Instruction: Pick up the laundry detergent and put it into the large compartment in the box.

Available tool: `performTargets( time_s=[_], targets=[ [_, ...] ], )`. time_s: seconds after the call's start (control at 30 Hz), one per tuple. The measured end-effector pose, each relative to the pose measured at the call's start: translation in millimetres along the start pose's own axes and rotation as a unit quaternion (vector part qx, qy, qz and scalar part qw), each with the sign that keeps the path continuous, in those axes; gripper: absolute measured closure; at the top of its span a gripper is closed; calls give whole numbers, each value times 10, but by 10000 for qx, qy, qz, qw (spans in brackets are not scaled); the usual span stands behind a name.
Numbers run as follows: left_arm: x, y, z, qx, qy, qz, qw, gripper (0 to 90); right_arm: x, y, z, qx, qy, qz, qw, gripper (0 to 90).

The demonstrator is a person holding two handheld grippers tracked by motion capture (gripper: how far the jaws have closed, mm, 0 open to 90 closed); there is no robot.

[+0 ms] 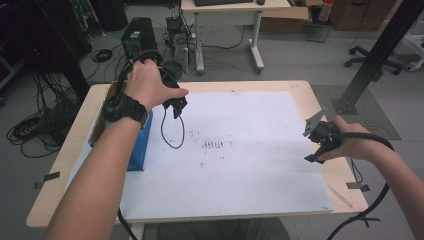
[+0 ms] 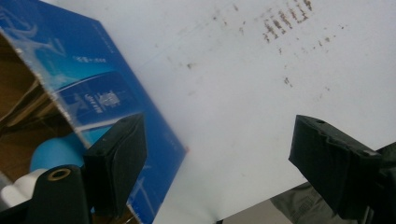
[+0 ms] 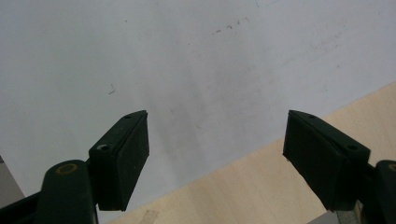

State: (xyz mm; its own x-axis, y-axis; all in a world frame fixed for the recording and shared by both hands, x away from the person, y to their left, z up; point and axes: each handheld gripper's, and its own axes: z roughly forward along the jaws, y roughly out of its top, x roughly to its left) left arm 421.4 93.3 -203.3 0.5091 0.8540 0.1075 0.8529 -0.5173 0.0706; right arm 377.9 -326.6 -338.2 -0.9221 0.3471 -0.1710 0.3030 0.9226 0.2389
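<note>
Since both tools are spread and empty, drop the left tool (image 2: 217,163) squarely into the box (image 2: 93,98); right tool (image 3: 215,158) stays clear.

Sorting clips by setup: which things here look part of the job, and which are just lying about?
Likely in play:
left hand-held gripper, open
right hand-held gripper, open
blue box, open, light-blue item inside
white sheet

Lying about:
office chair
desk
floor cables
</note>
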Motion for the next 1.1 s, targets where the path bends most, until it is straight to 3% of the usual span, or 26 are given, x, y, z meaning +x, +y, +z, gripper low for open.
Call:
performTargets(
  time_s=[0.53, 1.1],
  targets=[
    [-282, 31, 397, 165, -153, 203, 9995, 192, 7, 52, -16, 12, -12, -75, 10000, 228],
    [-352, 68, 561, 253, -242, 270, 9990, 190, 0, 49, 18, 27, 11, -79, 10000, 227]
  ],
)
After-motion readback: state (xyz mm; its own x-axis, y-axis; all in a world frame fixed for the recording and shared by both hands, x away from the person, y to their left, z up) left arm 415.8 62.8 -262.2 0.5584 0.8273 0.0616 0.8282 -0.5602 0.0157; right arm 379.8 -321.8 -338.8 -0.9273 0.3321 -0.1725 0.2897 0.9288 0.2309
